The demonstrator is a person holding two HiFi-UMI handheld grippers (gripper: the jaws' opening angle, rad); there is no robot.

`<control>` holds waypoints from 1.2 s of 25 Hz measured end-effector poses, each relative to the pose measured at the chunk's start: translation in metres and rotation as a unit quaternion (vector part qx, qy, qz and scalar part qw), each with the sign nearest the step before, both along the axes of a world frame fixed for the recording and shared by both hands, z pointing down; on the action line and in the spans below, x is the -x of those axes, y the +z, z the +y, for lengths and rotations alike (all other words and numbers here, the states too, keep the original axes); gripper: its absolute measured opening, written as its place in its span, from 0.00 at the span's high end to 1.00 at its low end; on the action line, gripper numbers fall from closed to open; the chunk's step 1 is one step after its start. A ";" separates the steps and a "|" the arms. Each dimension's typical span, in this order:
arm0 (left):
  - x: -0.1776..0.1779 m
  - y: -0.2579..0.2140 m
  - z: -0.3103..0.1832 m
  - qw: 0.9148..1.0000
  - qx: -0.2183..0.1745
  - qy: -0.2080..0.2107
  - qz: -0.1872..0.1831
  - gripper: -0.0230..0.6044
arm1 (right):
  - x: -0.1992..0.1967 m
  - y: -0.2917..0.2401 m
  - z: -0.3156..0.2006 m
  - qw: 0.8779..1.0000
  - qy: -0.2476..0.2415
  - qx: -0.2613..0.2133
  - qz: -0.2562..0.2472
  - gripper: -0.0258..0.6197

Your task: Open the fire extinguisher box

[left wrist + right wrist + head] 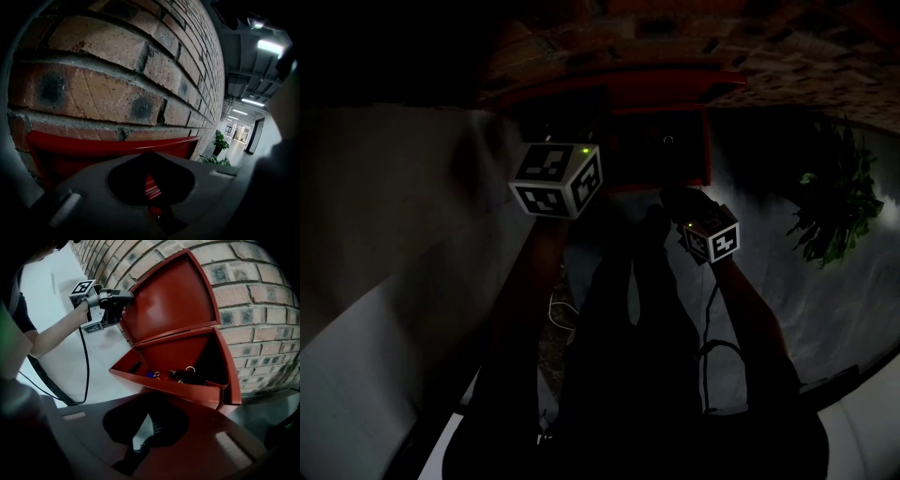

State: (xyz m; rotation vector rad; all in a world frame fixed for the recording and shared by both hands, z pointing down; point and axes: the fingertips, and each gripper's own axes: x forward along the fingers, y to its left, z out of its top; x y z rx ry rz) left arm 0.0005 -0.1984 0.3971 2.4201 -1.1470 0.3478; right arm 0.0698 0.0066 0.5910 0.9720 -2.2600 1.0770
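The left gripper [151, 185] has its dark fingers [129, 180] pinched on the free edge of the red lid [168, 301]. Red metal shows in the slit between them. At the upper left of the right gripper view they clamp that edge and prop the lid upright near the wall [262, 310]. I'd judge the hold is there to stop the lid dropping shut.

The right gripper [140, 434] hangs low in front of the box [173, 387]. Its fingers [161, 423] are a narrow gap apart with only pale floor [103, 352] between them, gripping nothing. It is probably the spare one.

The box sits at the centre of that view, open. It is smooth painted sheet metal, wedge-shaped, with a lipped rim. Inside are 2 or 3 dark extinguisher tops [187, 377] with ring pins. The wall is rough brick with grey mortar. The head view is too dark to add much.
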 end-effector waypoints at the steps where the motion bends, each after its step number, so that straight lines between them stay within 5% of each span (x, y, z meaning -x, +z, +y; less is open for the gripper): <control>1: 0.000 0.001 -0.001 1.000 -0.002 0.000 -0.001 0.97 | 0.001 -0.001 -0.001 1.000 -0.003 -0.003 -0.001 0.96; 12: -0.009 0.008 -0.001 1.000 0.023 0.000 0.021 0.97 | 0.006 -0.002 -0.003 1.000 0.005 0.005 -0.010 0.96; 24: -0.003 0.037 0.055 0.996 0.078 0.019 0.025 0.97 | 0.010 -0.005 -0.001 1.000 0.005 0.010 -0.025 0.96; 30: 0.000 0.032 0.084 0.998 0.044 0.045 0.000 0.97 | 0.009 -0.003 0.004 1.000 0.002 0.022 -0.021 0.96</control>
